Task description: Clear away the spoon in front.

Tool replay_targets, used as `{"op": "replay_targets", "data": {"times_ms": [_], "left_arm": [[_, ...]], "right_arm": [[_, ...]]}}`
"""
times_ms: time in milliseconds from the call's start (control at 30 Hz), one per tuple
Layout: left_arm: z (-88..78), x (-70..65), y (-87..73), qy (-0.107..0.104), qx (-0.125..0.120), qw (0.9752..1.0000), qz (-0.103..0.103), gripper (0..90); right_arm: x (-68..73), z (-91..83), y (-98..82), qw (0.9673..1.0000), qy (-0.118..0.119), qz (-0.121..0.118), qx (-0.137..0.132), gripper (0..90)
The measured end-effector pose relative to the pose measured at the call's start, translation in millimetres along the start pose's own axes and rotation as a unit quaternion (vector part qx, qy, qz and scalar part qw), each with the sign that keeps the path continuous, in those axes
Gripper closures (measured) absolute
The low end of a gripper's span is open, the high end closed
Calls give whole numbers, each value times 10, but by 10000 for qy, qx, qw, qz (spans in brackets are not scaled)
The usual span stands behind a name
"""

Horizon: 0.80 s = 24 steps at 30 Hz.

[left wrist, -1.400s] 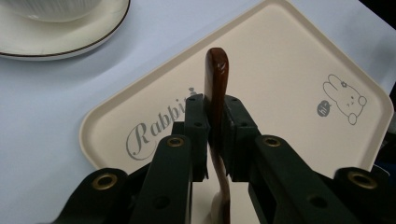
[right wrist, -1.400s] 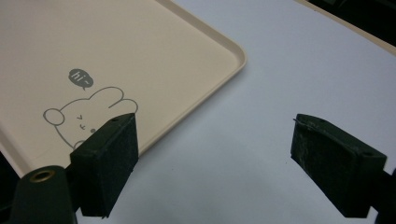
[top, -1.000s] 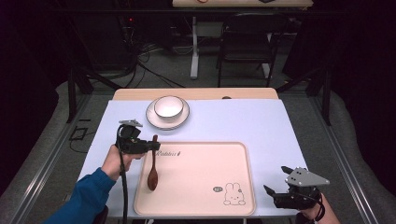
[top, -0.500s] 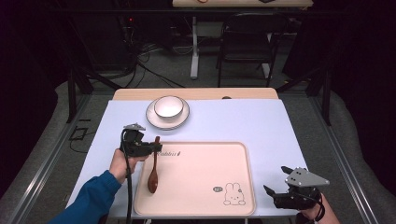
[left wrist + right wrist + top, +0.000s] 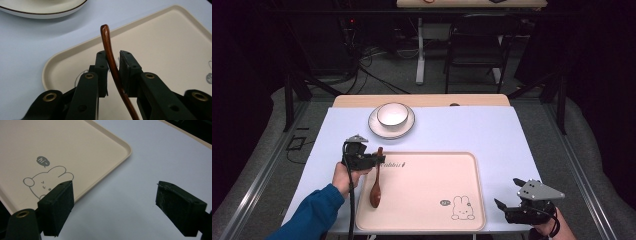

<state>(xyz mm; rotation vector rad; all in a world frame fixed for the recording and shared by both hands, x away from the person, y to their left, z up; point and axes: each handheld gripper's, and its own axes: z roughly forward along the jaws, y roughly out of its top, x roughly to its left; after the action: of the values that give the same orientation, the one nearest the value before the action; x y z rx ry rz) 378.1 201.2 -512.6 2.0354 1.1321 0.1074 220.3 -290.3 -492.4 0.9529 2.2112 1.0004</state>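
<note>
Left gripper view: my left gripper [image 5: 113, 72] has its fingers [image 5: 101, 72] close on either side of the brown wooden spoon [image 5: 110, 53], and they have just been easing apart, with the handle between them and a sliver of gap on one side. In the high view the spoon [image 5: 376, 185] lies with its bowl down on the beige tray [image 5: 432, 200], near the tray's left edge. I judge the placing nearly done; letting go fully and drawing back remain. My right gripper [image 5: 512, 210] rests on the counter [image 5: 492, 130], fingers wide apart and empty. The bowl [image 5: 392, 114] sits on its plate [image 5: 404, 129] beyond the tray.
</note>
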Motion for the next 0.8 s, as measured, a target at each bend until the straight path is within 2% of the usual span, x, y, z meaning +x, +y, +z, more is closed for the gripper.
{"op": "replay_targets", "data": {"times_ms": [400,800], "left_arm": [[50,32,-38,81,39,9999,-95,762],[170,40,-59,187,361,9991,-110,748]], "right_arm": [[0,4,2,10000,2,2,12,143],[1,-3,-3,10000,13,-16,-6,143]]}}
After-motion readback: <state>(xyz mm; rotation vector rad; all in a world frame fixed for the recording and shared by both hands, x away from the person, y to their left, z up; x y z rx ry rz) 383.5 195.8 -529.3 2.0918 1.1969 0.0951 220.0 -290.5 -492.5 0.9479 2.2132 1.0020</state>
